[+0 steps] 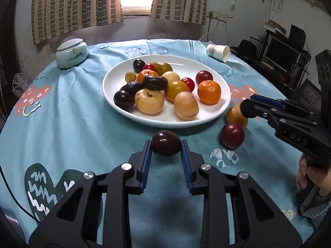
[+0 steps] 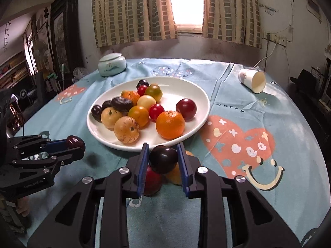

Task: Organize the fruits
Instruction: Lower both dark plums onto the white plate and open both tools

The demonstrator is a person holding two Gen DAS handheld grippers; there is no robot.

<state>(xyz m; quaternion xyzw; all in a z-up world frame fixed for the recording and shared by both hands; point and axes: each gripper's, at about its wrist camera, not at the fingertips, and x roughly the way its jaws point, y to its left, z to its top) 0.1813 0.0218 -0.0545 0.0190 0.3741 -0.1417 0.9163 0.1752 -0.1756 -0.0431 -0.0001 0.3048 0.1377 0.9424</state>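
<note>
A white plate (image 1: 115, 95) (image 2: 198, 95) in the table's middle holds several fruits: oranges, yellow, red and dark ones. My left gripper (image 1: 166, 146) (image 2: 75, 143) is shut on a dark plum (image 1: 165, 145) (image 2: 74, 141), held above the cloth just before the plate's near rim. My right gripper (image 2: 163, 158) (image 1: 246, 109) is shut on another dark plum (image 2: 163, 159), held just above a red fruit (image 2: 152, 183) (image 1: 231, 136) and an orange-yellow fruit (image 2: 175, 174) (image 1: 234, 114) that lie on the cloth beside the plate.
A pale lidded ceramic jar (image 1: 71, 53) (image 2: 111, 63) stands at the far left of the table. A paper cup (image 1: 218, 52) (image 2: 252, 80) lies tipped over at the far right. A light blue patterned cloth (image 1: 72, 124) (image 2: 258, 113) covers the round table.
</note>
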